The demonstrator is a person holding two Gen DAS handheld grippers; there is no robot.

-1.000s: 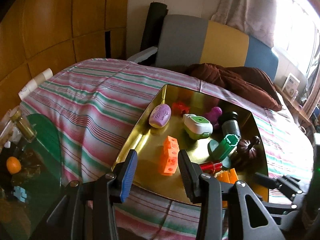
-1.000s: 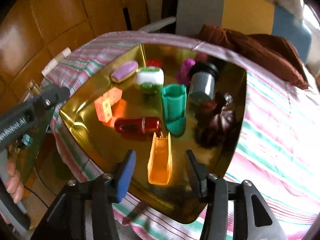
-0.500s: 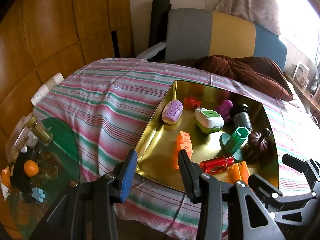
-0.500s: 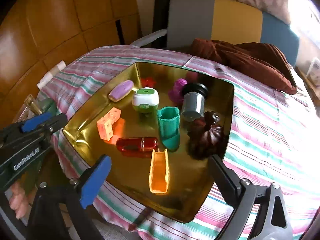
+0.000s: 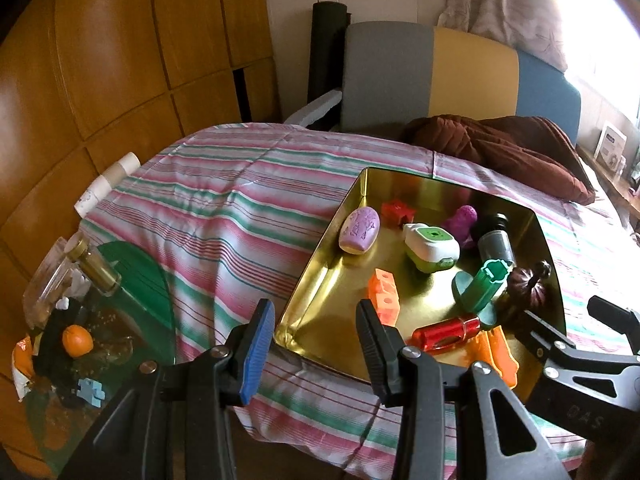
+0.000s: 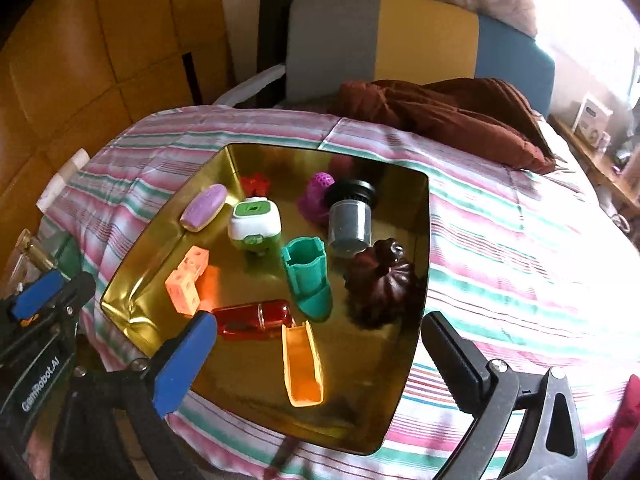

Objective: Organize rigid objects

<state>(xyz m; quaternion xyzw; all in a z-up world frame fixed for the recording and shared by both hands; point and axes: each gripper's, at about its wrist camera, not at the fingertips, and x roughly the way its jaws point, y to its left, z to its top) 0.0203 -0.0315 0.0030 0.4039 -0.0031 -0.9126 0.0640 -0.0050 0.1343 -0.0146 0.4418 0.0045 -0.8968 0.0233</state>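
Note:
A gold metal tray (image 6: pixel 416 264) (image 5: pixel 316 296) sits on the striped cloth and holds several small objects: an orange chute (image 6: pixel 302 364), a red cylinder (image 6: pixel 256 318), a teal holder (image 6: pixel 308 276), an orange block (image 6: pixel 188 280), a brown pumpkin (image 6: pixel 380 284), a grey jar (image 6: pixel 350 220), a green-white gadget (image 6: pixel 254 226) and a purple oval (image 6: pixel 204 212). My right gripper (image 6: pixel 316 354) is wide open and empty, above the tray's near edge. My left gripper (image 5: pixel 314 338) is open and empty, at the tray's near left corner.
A brown cushion (image 6: pixel 440 116) lies behind the tray against a grey, yellow and blue chair back (image 6: pixel 380 36). A green glass side table (image 5: pixel 132 288) with a bottle (image 5: pixel 94 266) and an orange fruit (image 5: pixel 77 341) stands at the left. Wood panelling (image 5: pixel 120 60) is behind.
My right gripper let go of the orange chute, opened wide and drew back. Both grippers pulled up and away from the tray; the chute lies in the tray.

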